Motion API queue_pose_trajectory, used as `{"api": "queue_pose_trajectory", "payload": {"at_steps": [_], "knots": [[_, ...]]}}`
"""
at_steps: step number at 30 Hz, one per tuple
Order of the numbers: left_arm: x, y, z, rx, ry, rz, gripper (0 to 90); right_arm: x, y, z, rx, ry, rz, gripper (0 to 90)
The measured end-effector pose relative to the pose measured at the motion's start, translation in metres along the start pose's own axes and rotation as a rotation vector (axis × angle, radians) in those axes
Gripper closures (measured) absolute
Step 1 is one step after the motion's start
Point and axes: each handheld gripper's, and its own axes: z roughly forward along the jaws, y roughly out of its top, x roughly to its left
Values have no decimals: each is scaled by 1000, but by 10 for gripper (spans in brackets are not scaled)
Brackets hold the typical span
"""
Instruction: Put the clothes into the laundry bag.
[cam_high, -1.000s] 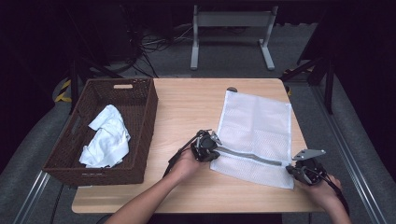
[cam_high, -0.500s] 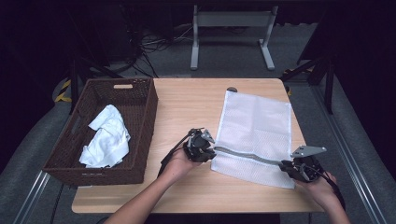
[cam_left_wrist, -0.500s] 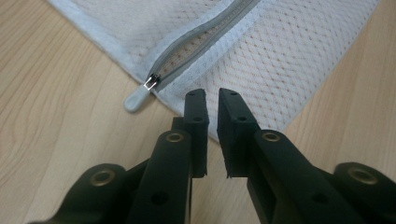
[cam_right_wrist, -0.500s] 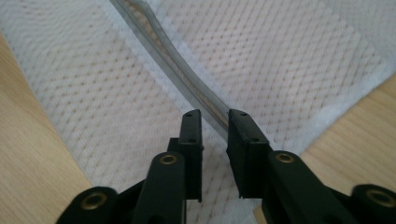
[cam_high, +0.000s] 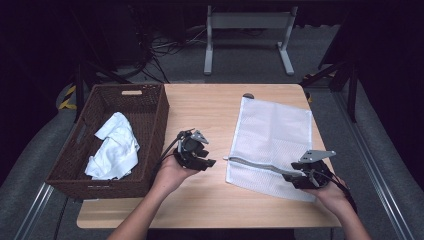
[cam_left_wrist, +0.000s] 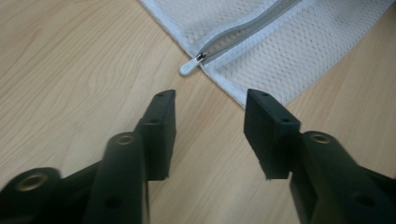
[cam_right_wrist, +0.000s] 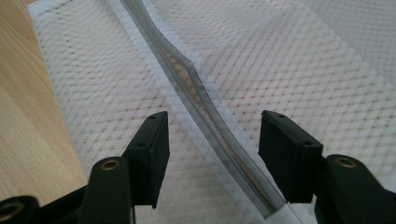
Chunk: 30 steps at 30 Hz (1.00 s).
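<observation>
Since a second ago the left tongs (cam_high: 206, 159) have drawn back from the mesh bag (cam_high: 272, 145), off its zipper pull (cam_left_wrist: 189, 68), and now hover over bare tabletop (cam_high: 215, 110) just left of the bag, jaws released and empty. The left hand (cam_high: 172, 172) cups them from below. The right tongs (cam_right_wrist: 212, 135) sit low over the bag's near right corner, jaws spread astride the zipper (cam_right_wrist: 196, 93) (not gripping it). The basket (cam_high: 150, 145) of white cloth (cam_high: 115, 145) stands well left of the bag.
</observation>
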Motion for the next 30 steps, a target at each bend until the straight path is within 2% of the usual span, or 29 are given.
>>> {"api": "queue_pose_trajectory", "payload": {"at_steps": [7, 10, 13, 17, 18, 21, 22, 24, 26, 30], "knots": [[5, -2, -32, -3, 50, -28, 351, 1, 7, 7, -1, 18, -26, 369], [7, -4, -40, -17, 56, -33, 327, 2, 8, 9, -4, 27, -31, 363], [13, -5, -56, -38, 71, -49, 301, 3, 9, 10, -13, 35, -30, 348], [22, -10, -84, -87, 109, -68, 284, 3, 9, 9, -22, 40, -31, 326], [22, -10, -84, -87, 109, -68, 280, 3, 9, 9, -22, 40, -30, 323], [29, -15, -97, -101, 130, -85, 261, 3, 9, 9, -22, 41, -32, 316], [35, -20, -106, -105, 151, -101, 255, 3, 9, 9, -22, 42, -32, 315], [38, -23, -110, -107, 160, -105, 246, 3, 9, 9, -23, 41, -32, 313], [45, -29, -117, -119, 172, -130, 241, 3, 9, 9, -25, 41, -33, 312], [57, -39, -127, -130, 199, -154, 236, 3, 9, 9, -24, 38, -34, 303]]}}
